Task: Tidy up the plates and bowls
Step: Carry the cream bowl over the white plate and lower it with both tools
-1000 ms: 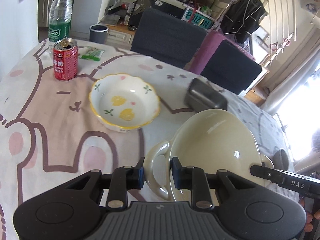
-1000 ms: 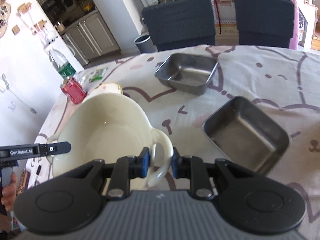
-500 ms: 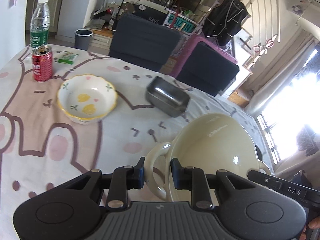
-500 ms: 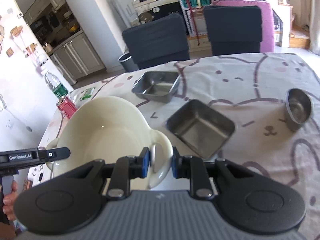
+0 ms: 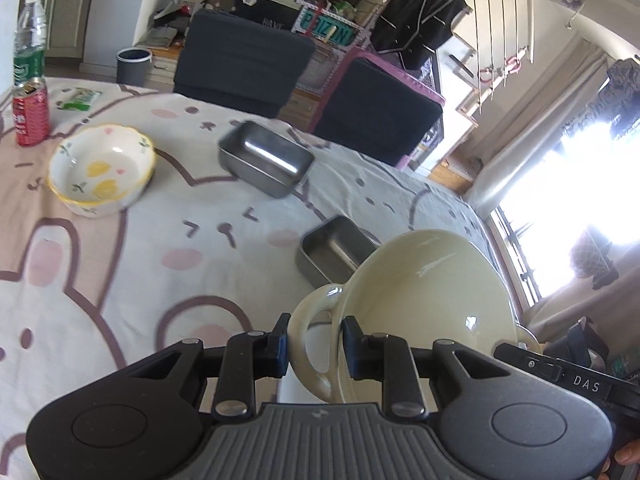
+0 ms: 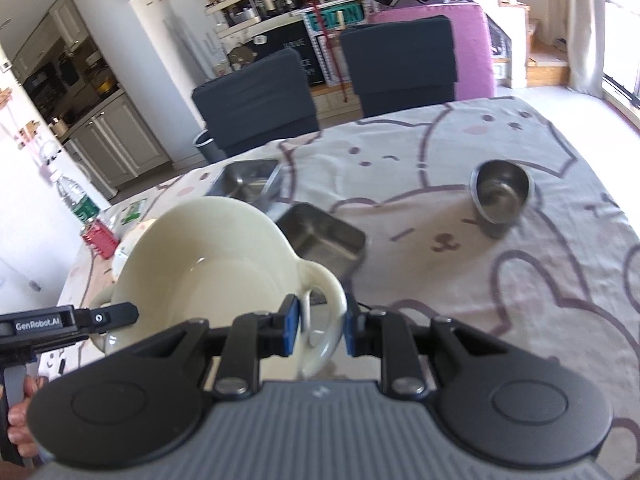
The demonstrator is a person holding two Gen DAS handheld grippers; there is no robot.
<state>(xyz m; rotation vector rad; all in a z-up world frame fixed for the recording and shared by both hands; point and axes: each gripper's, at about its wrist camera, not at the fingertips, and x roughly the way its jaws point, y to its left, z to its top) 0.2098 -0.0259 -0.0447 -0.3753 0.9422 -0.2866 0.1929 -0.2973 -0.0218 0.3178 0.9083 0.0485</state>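
Note:
A large cream two-handled bowl (image 5: 432,292) (image 6: 208,264) hangs above the table, carried by both grippers. My left gripper (image 5: 314,344) is shut on its left handle; my right gripper (image 6: 318,326) is shut on its right handle. A floral bowl with a yellow rim (image 5: 102,168) sits at the left of the table. Two square steel trays (image 5: 266,156) (image 5: 334,250) lie beyond the cream bowl; the right wrist view shows the same trays (image 6: 248,180) (image 6: 324,240). A round steel bowl (image 6: 502,192) stands alone at the right.
A red can (image 5: 30,114), a water bottle (image 5: 28,46) and a green packet (image 5: 80,98) stand at the far left corner. Two dark chairs (image 6: 256,100) (image 6: 400,64) line the table's far side. A cartoon tablecloth (image 6: 500,280) covers the table.
Both grippers have carried the cream bowl to the right across the table and a little up. The floral bowl and can slid left in view; the second tray and round steel bowl came into view.

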